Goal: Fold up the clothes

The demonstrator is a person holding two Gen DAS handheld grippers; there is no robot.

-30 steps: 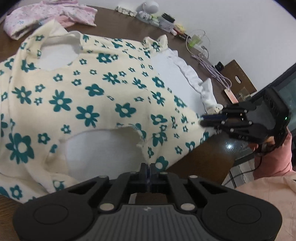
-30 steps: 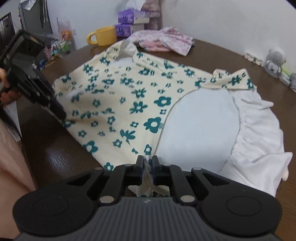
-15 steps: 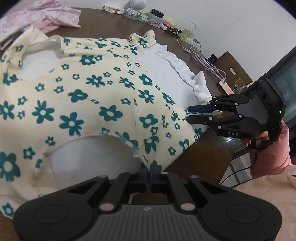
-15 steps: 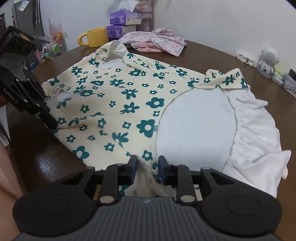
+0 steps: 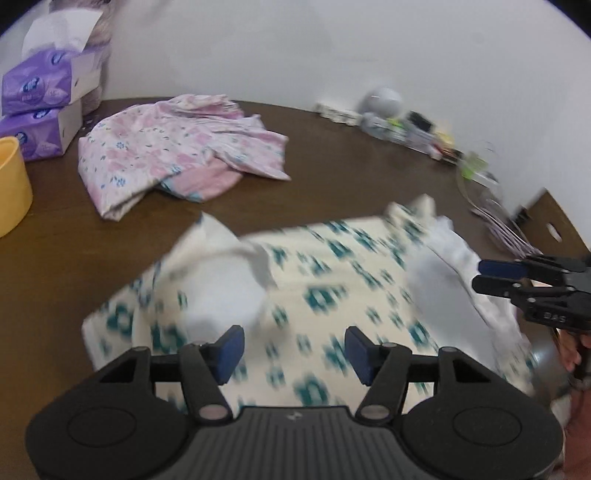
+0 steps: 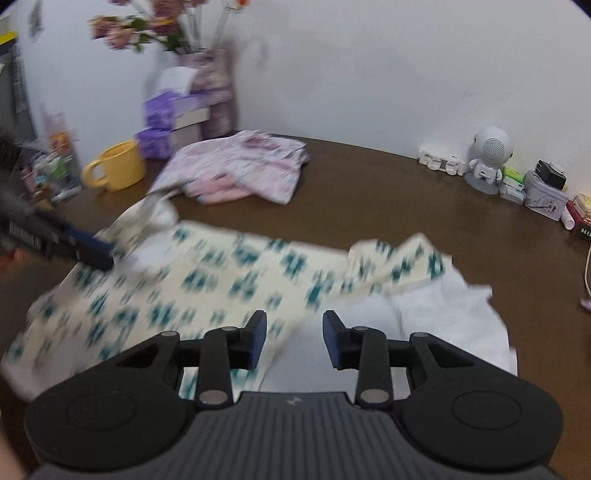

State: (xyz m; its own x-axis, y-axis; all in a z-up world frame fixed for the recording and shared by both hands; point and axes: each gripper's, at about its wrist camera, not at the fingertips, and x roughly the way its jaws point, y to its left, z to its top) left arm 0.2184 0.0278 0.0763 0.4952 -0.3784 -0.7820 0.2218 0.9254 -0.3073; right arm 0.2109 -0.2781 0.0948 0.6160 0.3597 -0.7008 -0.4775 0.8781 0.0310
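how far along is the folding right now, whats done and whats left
Done: the flowered garment lies folded over once on the table, its white lining showing at one end. In hand: nothing; the left gripper and right gripper are both open above it. Left: further folds, plus the pink garment lying crumpled behind.

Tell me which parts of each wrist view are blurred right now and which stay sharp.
Left wrist view: the floral garment is motion-smeared, as are the far desk items; the left hand-held gripper stays sharp, the pink garment fairly clear. Right wrist view: the floral print and flowers smear; the right hand-held gripper and robot figurine are crisp.
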